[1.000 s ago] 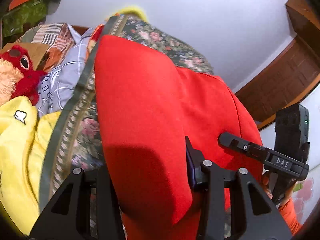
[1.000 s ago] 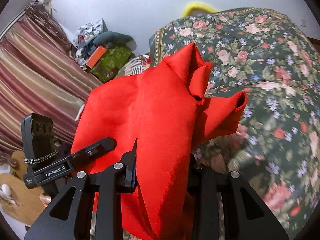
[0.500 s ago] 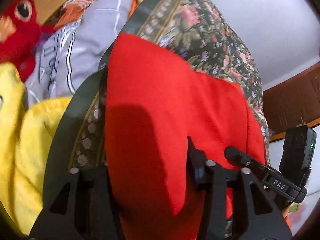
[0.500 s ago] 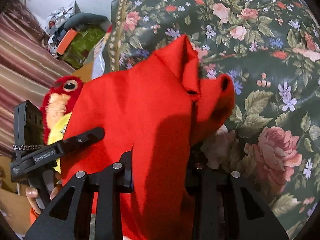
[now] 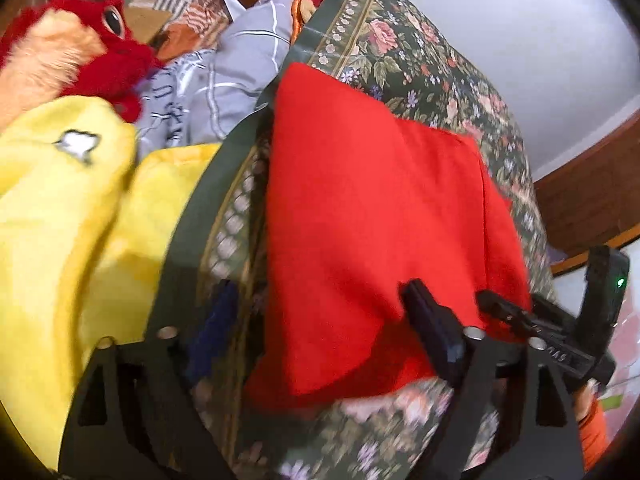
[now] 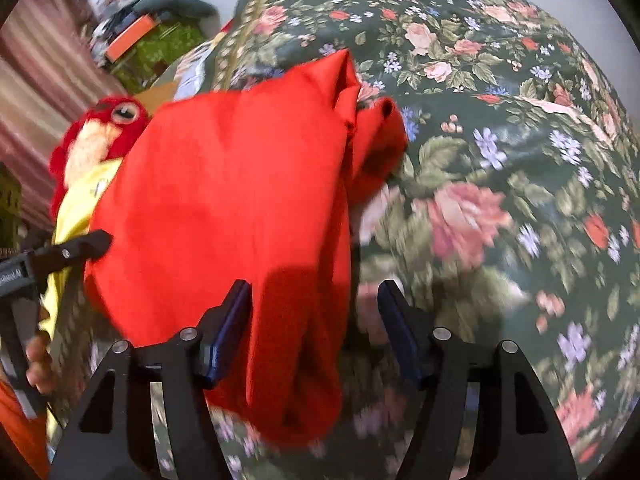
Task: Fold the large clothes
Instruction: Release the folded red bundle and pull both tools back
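A red garment [image 5: 372, 216] lies folded on a dark floral bedspread [image 5: 432, 76]. My left gripper [image 5: 320, 320] is open, its jaws spread wide on either side of the near edge of the cloth. In the right wrist view the red garment [image 6: 240, 200] lies bunched with a sleeve end [image 6: 380, 128] at its far side. My right gripper [image 6: 316, 320] is open too, and the cloth's near edge sags between its jaws. The other gripper shows at the right edge of the left view [image 5: 560, 344] and the left edge of the right view [image 6: 48, 260].
A yellow garment [image 5: 60, 216] and a red plush toy [image 5: 80, 40] lie left of the bedspread, with a grey striped cloth [image 5: 224, 76] behind them. A striped curtain [image 6: 36, 72] and a cluttered heap [image 6: 152, 28] stand at the far left. A wooden door frame [image 5: 592, 192] is at the right.
Both grippers have come down toward the bed and opened, letting the red garment settle on the bedspread. Both were shut on it half a second ago.
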